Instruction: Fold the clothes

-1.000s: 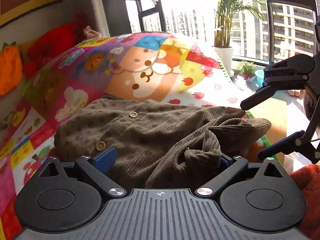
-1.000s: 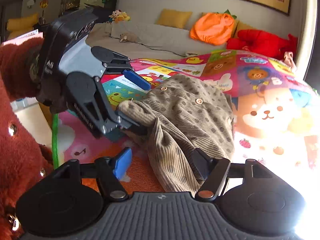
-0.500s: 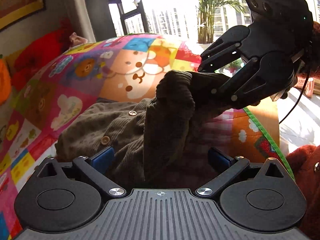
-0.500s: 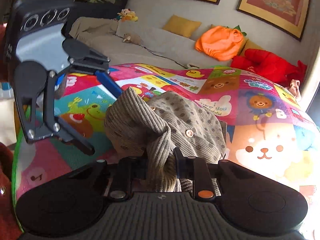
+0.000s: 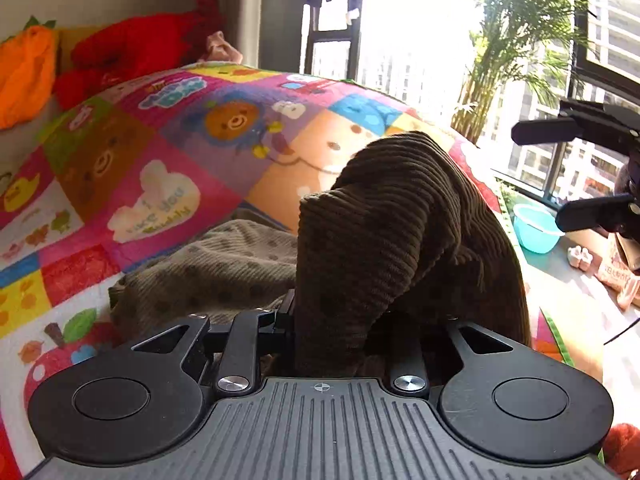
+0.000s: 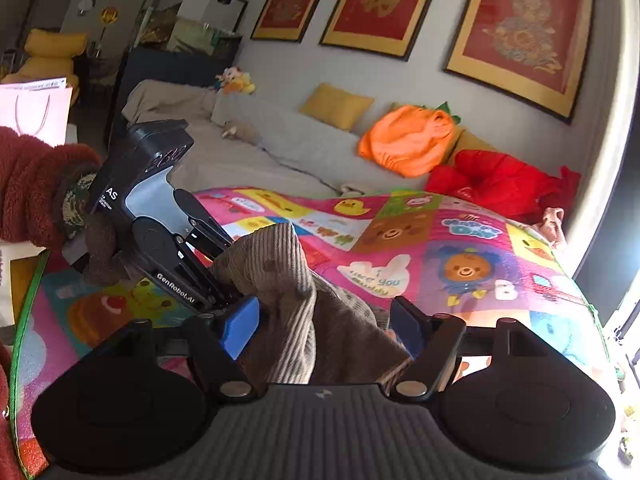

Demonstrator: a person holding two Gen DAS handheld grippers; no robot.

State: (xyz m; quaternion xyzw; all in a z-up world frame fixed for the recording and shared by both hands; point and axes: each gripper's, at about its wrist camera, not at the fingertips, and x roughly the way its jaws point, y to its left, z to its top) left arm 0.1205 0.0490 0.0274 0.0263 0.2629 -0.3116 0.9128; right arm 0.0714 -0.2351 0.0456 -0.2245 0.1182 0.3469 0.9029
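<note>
Your left hand-held gripper point(image 5: 332, 320) is closing, and its jaws already pinch a bunched fold of the brown corduroy garment point(image 5: 392, 232). The cloth rises in a hump straight ahead of that gripper, while the rest of the garment lies flat on the mat point(image 5: 168, 128), ahead and to the left of the jaws. In the right wrist view you can see the same left hand-held gripper point(image 6: 230, 292) biting into the raised fold from the left, with your red sleeve point(image 6: 28, 184) behind it.

Your right hand-held gripper point(image 6: 324, 328) is opening. The garment point(image 6: 296, 292) sits between its blue pads point(image 6: 240, 326), but they stand clear of the cloth on both sides, so it has let go. From the left wrist camera, that right hand-held gripper point(image 5: 560, 172) shows at the right edge, its two fingers spread apart and well clear of the fabric.
</note>
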